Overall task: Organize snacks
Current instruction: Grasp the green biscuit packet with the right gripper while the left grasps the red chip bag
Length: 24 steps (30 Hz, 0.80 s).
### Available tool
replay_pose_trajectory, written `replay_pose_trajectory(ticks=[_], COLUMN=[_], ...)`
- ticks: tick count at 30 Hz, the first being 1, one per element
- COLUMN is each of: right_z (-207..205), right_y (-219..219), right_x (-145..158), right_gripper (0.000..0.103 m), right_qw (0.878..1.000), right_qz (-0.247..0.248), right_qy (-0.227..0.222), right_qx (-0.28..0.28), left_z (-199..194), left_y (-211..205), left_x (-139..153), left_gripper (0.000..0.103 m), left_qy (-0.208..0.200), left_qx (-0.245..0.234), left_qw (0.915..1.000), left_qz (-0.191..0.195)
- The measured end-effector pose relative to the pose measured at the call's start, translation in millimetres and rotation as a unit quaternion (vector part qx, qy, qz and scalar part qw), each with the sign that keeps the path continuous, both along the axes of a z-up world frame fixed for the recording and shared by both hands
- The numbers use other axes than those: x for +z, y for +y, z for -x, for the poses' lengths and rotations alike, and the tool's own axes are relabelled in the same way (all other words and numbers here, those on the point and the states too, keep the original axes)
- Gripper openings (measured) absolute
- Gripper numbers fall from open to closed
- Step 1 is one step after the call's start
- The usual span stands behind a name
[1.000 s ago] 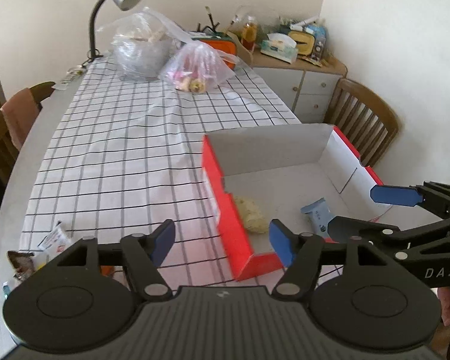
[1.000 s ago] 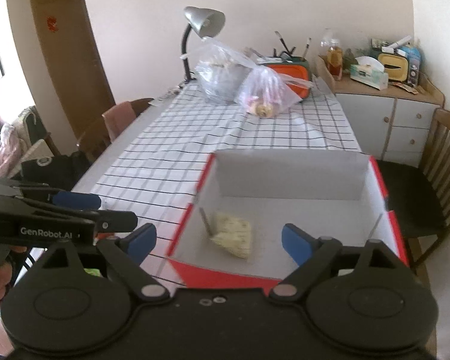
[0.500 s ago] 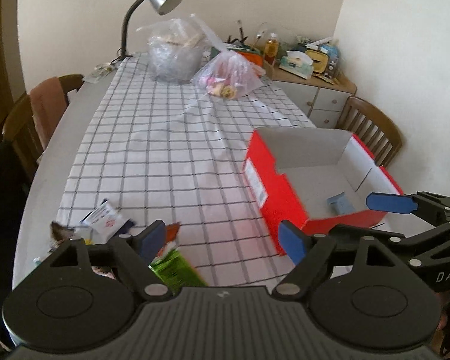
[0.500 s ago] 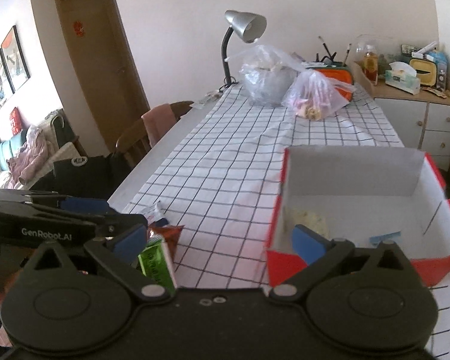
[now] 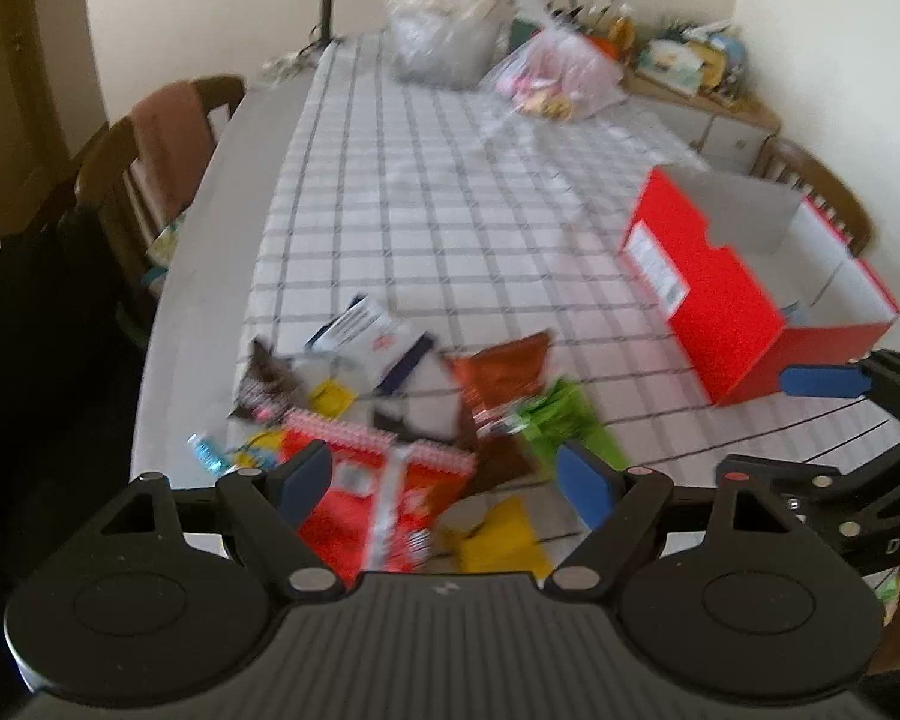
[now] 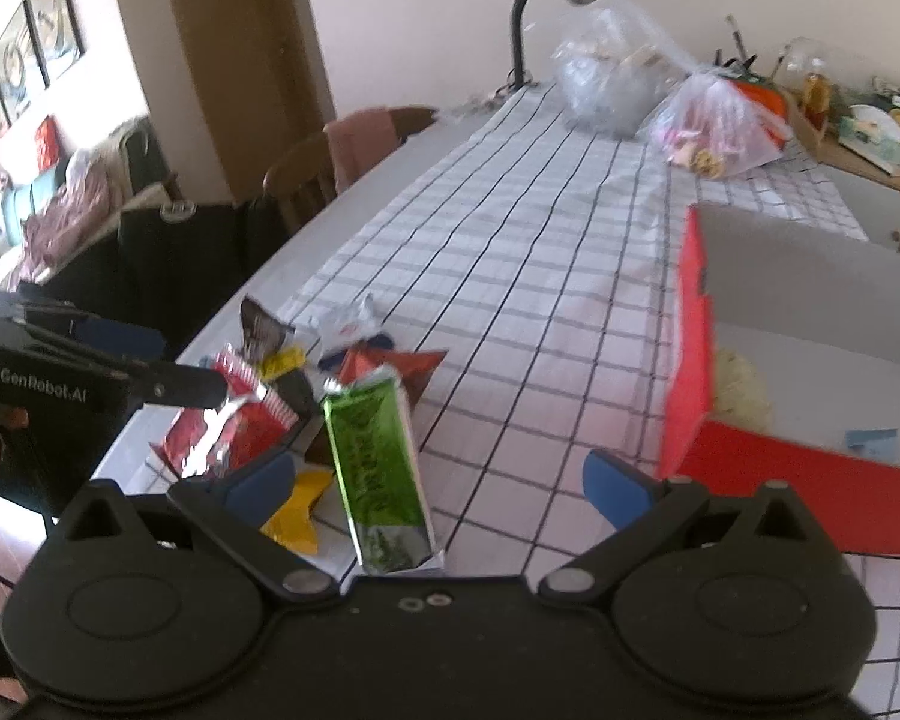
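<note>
- My left hand-held gripper (image 5: 447,477): jaws wide apart, empty, hovering over the snack pile (image 5: 390,408) at the surface's near-left edge.
- My right hand-held gripper (image 6: 441,480): also spread wide, holding nothing.
- Green pack (image 6: 375,462) lies right between the right fingers, long axis pointing away from me along the fingers, tilted a bit left.
- Red pack (image 5: 372,498) sits under the left jaws; left view is blurry.
- Red box (image 6: 696,360) lies off to the right, well apart from the pile, with a few items inside.
- I judge the right gripper is nearer the green pack; it needs to rotate or close across the narrow side.
</note>
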State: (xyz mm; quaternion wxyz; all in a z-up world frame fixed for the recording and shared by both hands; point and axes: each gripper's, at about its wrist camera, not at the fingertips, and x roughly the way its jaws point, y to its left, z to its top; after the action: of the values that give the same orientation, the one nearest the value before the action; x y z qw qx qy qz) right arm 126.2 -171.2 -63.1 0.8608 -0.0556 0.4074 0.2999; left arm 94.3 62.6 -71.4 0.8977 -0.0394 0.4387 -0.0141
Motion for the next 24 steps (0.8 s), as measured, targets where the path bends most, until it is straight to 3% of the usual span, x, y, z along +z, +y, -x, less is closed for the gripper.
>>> replay_pose_trajectory(ticks=[14, 20, 24], right_z=[-1, -8, -11], right_y=[48, 60, 65], right_x=[-52, -63, -66], right_gripper=[0.098, 0.093, 0.083], right_qw=[0.996, 0.994, 0.994], right_qz=[0.065, 0.084, 0.092], right_qy=[0.041, 0.04, 0.033], right_qx=[0.048, 0.052, 0.053], left_z=[-9, -18, -25], left_y=[30, 29, 27], left_x=[-59, -69, -77], left_gripper=[0.082, 0.082, 0.082], left_qy=[0.087, 0.101, 0.111], left_qx=[-0.043, -0.056, -0.054], left_qw=[0.9947, 0.9929, 0.9919], left_qz=[-0.036, -0.031, -0.029])
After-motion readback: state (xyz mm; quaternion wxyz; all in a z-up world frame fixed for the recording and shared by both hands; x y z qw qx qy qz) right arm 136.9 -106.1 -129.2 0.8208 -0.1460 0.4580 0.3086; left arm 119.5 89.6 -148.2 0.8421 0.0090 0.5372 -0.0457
